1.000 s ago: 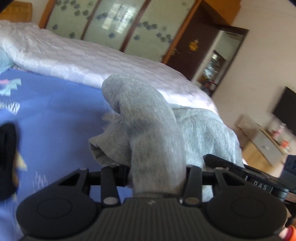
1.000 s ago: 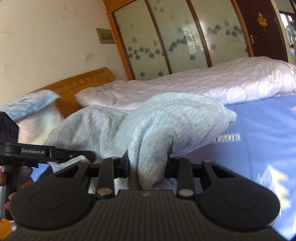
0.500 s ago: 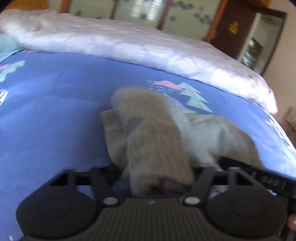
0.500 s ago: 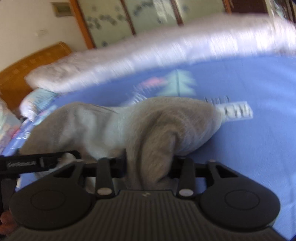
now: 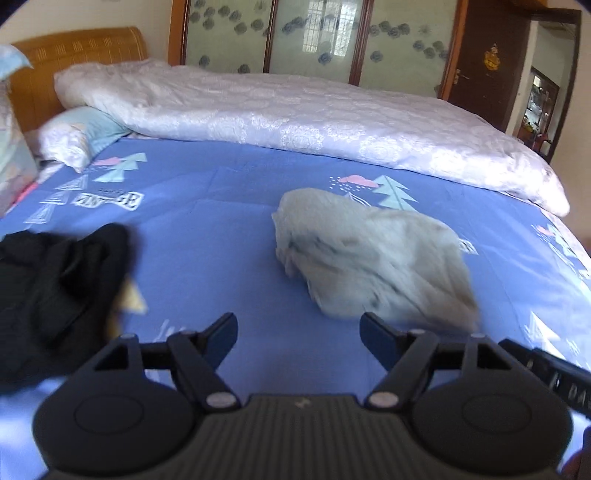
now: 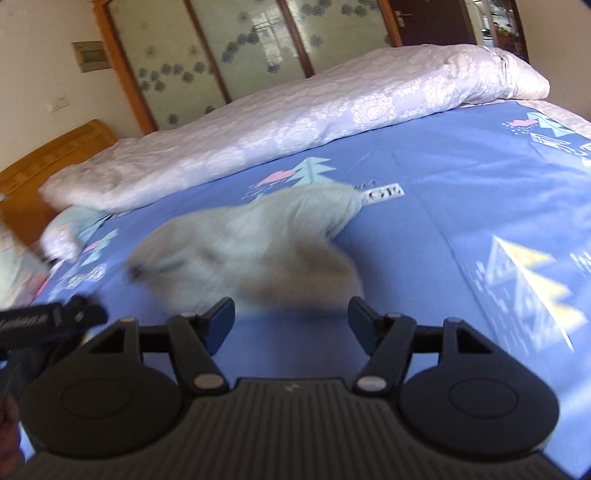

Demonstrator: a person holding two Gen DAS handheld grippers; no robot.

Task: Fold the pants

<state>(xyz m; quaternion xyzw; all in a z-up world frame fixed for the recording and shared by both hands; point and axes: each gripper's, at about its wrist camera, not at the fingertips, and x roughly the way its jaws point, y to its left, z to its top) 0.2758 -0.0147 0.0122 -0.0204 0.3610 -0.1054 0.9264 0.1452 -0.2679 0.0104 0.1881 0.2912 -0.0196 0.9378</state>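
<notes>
- A bedroom: I am working on a bed with a blue printed sheet (image 5: pixel 207 236), a pale rolled quilt (image 5: pixel 295 122) lying along its far side, a wooden headboard (image 5: pixel 74 48) at one end and glazed wardrobe doors (image 5: pixel 317 33) behind.
- The grey pants (image 5: pixel 369 254) lie in a loose, rumpled heap on the sheet, just ahead of both tongs; blur hides the legs and waistband, so I cannot say which end faces me.
- My left gripper (image 5: pixel 298 332) stands wide with nothing between its pads. The heap sits just beyond its right-hand finger; whether they touch I cannot tell.
- My right gripper (image 6: pixel 291 315) has just been spreading its jaws and is likewise empty, with the pants (image 6: pixel 251 251) lying right ahead of the tips and only sheet showing in the gap.
- I judge the heap is dropped here because the middle of the sheet gives room to spread it flat.
- A black garment (image 5: pixel 51 295) lies off to the left, apart from the pants, out of the way.
- No fold shows yet; next I would need to find the waistband or cuffs.
</notes>
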